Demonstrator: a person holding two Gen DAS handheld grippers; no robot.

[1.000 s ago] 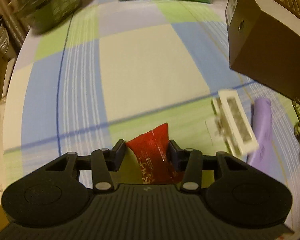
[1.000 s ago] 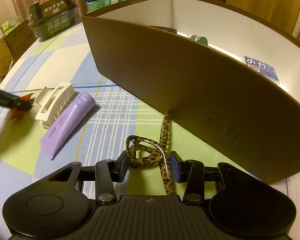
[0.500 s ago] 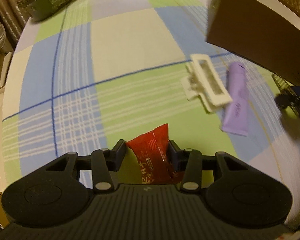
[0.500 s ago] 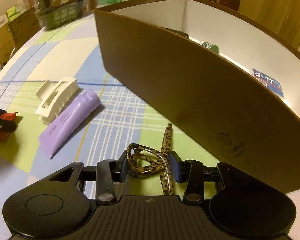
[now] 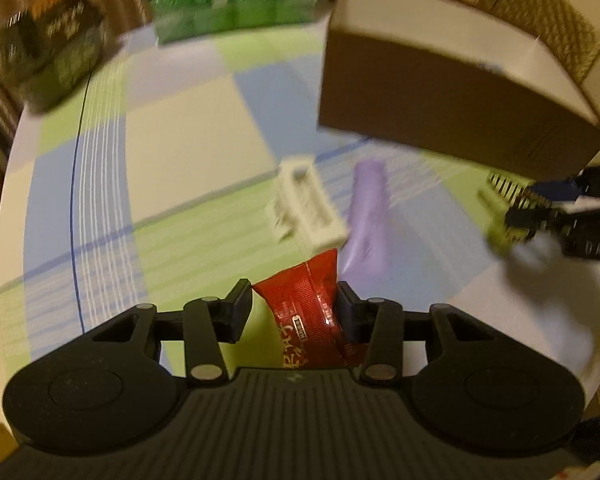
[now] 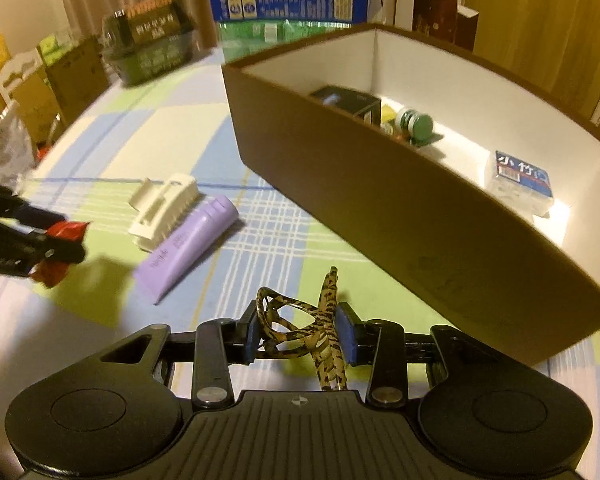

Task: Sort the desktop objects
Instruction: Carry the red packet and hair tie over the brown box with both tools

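red sachet is pinched in my left gripper above the table — my right gripper clamps a leopard-print hair band beside the brown box; white hair claw and purple tube lie touching.
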